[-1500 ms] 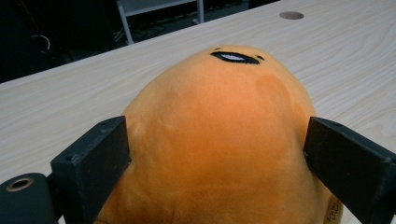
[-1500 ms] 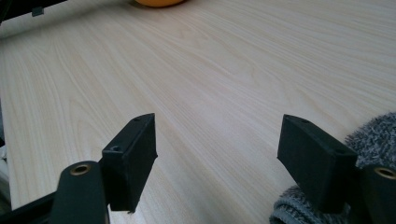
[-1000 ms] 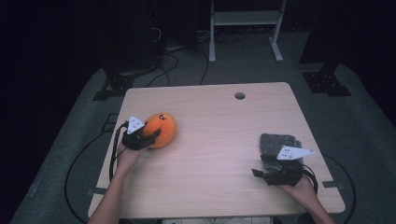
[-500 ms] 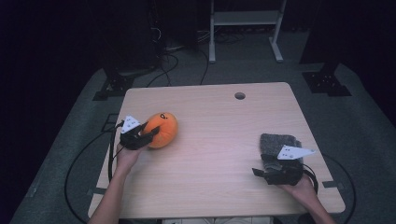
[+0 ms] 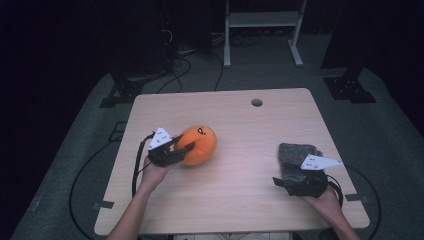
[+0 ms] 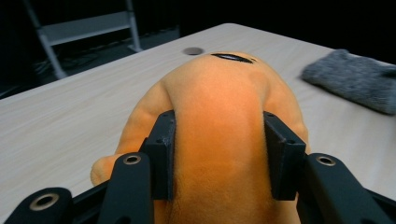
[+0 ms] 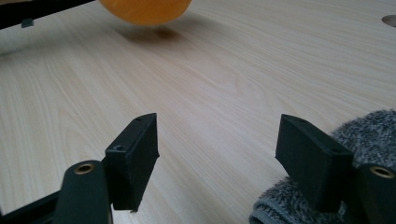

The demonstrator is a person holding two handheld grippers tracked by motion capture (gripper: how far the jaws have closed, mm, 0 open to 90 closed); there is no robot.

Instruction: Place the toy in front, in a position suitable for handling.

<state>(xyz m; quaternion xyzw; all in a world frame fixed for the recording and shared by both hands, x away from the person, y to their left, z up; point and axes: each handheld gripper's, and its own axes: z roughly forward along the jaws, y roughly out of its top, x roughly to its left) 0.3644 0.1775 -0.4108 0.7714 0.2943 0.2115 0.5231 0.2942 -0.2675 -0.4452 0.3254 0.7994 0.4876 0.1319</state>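
Grey cloth (image 5: pixel 294 156) seemingly touches right gripper (image 7: pixel 219 154).

Left claw (image 5: pixel 186 149) clamped, right claw (image 7: pixel 224 158) agape

We see our left gripper (image 6: pixel 218 158) clamped on the orange plush toy (image 6: pixel 215 107), pads squeezing both sides; grey cloth (image 6: pixel 355 79) lies ahead to its right on the table (image 6: pixel 70 121).
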